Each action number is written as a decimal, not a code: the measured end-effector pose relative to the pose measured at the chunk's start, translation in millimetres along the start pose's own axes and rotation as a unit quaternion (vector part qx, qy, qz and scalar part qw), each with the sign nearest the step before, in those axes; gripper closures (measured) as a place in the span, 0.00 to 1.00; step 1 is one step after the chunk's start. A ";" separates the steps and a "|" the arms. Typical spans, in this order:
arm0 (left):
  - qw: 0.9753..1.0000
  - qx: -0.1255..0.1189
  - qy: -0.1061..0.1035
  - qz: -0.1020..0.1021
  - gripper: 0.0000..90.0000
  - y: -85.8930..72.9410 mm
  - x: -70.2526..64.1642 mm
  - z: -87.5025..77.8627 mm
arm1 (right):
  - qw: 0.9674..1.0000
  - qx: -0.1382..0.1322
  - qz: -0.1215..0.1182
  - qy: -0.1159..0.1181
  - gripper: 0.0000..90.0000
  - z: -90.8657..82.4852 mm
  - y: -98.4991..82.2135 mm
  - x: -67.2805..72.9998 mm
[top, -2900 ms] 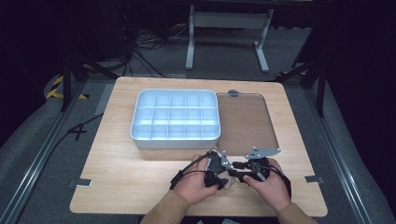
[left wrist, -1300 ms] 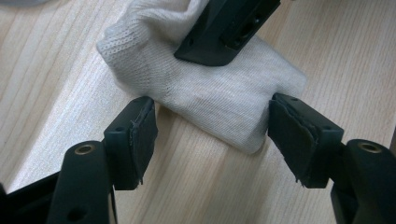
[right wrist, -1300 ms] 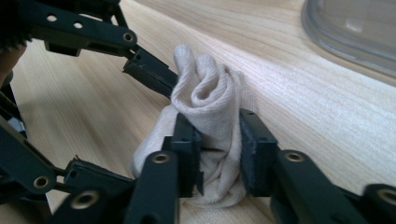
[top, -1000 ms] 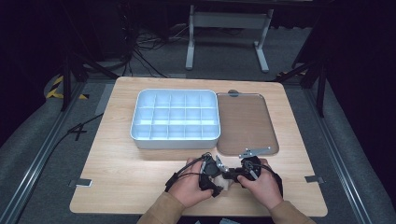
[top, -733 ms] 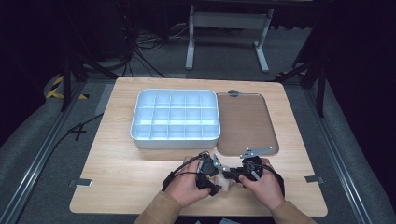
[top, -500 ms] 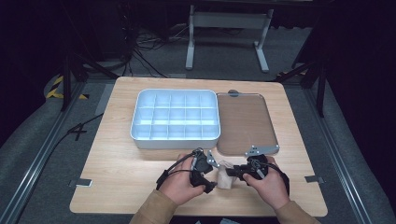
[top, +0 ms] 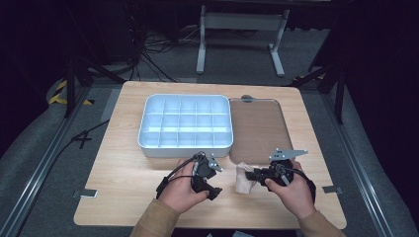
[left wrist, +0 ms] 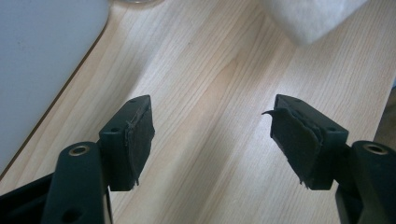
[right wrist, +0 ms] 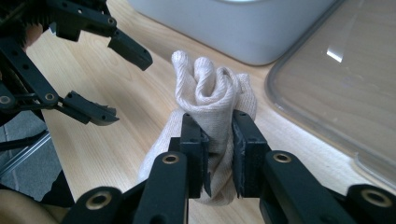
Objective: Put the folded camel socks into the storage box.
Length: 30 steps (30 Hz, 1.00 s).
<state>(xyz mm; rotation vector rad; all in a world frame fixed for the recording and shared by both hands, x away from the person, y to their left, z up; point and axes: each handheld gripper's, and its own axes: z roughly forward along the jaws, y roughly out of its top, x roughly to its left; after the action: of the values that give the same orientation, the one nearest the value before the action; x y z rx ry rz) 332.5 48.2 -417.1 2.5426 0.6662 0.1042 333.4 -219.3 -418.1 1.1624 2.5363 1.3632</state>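
A rolled beige cloth [top: 242,182] [right wrist: 205,86] stands on the wooden table [top: 123,177] just in front of the clear lid. My right gripper [top: 252,175] [right wrist: 217,119] is shut on the cloth's middle, and its bunched top rises above the jaws. My left gripper [top: 216,181] [left wrist: 212,105] is a short way left of the cloth. Its jaws have just been opening and hold nothing, with bare wood between the pads. In the left gripper view, a white corner of the cloth [left wrist: 308,16] lies ahead. In the right gripper view, the left gripper [right wrist: 100,79] stands open and apart from the cloth.
A white compartment box [top: 185,123] [right wrist: 243,28] sits mid-table, with its wall [left wrist: 42,60] close by the left gripper. Beside it on the right lies a clear lid [top: 259,123] [right wrist: 336,88]. The table's front edge is just behind the hands.
The two grippers were together over the cloth; now the left one has let go, opened and moved away to the left. The right one keeps hold of the cloth.
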 end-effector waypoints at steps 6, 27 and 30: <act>1.000 0.003 0.005 -0.005 0.34 -1.1 2.6 -3.1 | 1.000 -0.013 -0.022 -0.011 0.85 -9.3 4.9 -2.6; 1.000 0.003 0.008 -0.007 0.34 -3.0 4.8 -3.8 | 0.997 -0.023 -0.066 -0.033 0.85 -22.4 13.2 -11.2; 1.000 0.005 0.007 -0.010 0.34 -3.4 5.3 -5.2 | 0.997 -0.025 -0.062 -0.032 0.85 -23.4 13.7 -12.3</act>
<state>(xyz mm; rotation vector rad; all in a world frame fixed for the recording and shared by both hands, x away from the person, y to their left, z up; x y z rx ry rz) 334.6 55.6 -414.6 2.5470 0.6990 0.1134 342.1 -238.8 -397.4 1.0039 2.4695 1.3313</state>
